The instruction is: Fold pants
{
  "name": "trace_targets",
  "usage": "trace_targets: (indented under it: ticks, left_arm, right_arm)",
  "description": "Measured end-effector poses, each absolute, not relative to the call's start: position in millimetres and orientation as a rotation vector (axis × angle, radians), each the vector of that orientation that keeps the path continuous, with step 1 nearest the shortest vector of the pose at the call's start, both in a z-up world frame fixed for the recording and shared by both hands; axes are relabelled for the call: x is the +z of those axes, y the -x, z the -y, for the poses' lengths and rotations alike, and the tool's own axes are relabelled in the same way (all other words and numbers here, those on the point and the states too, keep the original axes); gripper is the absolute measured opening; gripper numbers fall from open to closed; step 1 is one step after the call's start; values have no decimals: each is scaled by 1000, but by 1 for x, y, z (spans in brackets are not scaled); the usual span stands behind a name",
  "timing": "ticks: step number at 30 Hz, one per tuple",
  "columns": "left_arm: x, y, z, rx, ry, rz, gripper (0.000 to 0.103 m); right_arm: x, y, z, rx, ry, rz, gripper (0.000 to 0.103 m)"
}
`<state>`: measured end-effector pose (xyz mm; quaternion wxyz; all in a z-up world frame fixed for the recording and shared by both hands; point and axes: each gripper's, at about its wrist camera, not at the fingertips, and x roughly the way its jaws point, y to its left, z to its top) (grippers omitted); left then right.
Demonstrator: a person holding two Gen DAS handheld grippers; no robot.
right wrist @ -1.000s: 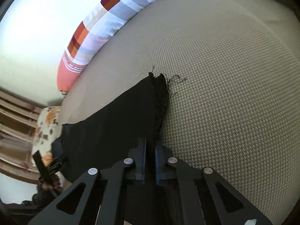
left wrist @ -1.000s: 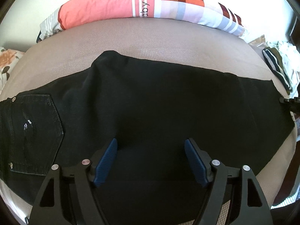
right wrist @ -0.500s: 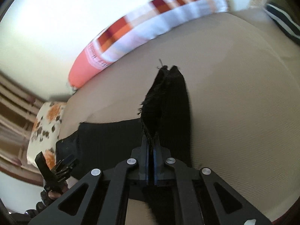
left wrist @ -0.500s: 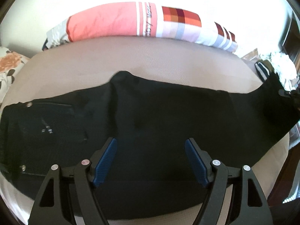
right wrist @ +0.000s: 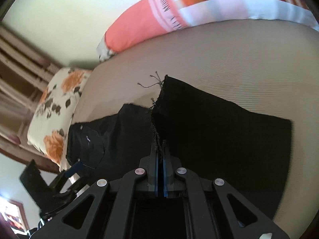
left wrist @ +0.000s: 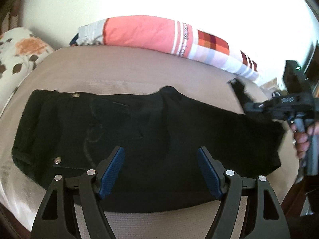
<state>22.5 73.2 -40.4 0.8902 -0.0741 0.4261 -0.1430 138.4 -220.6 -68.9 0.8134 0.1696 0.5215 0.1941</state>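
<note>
The black denim pants (left wrist: 151,139) lie flat across the beige woven mattress (left wrist: 139,73), waist end out beyond the left jaw of the left gripper (left wrist: 161,171), legs running off past its right jaw. The right gripper (right wrist: 160,171) has its jaws pressed together, pinching the frayed hem (right wrist: 157,131) of the legs, which rises just ahead of the jaw tips with loose threads at its top.

To fold well, I judge the hem should travel in a low arc over the legs toward the waistband (left wrist: 26,131), kept taut enough that the cloth does not bunch, and land with its edge square to the waist before the pinch is let go. The left gripper could press the cloth where the crease should form.

The left gripper hovers above the near edge of the pants, jaws spread wide, holding nothing. The right gripper points across the bed toward the pink and checked bolster pillow (right wrist: 179,16).
</note>
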Motion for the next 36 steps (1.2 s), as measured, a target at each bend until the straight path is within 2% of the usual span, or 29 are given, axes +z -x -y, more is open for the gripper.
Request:
trace_targets:
  ticks: [10, 14, 19, 21, 25, 29, 34, 36]
  left_arm:
    - [-42, -18, -94, -319, 222, -888, 76]
    - [-42, -25, -92, -358, 261, -909, 76]
    - [-47, -35, -88, -470, 368, -973, 76]
    - [-53, -42, -87, -514, 434, -1022, 76]
    - [-66, -58, -76, -581, 522, -1126, 74]
    - [-75, -71, -58, -613, 546, -1193, 63]
    - [-90, -81, -42, -595, 523, -1267, 59]
    - [-96, -81, -37, -601, 526, -1289, 50]
  right_arm:
    - [-113, -147, 125, 483, -185, -1203, 6]
    - [-122, -149, 119, 510, -225, -1240, 24]
    - [-95, -129, 147, 493, -301, -1147, 25]
    - [-86, -120, 161, 466, -296, -1122, 33]
    - [-77, -92, 197, 390, -315, -1093, 39]
    - [-80, -69, 224, 331, -349, -1087, 39]
    - [-91, -55, 247, 299, -423, -1084, 39]
    - [-95, -53, 251, 290, -451, -1084, 39]
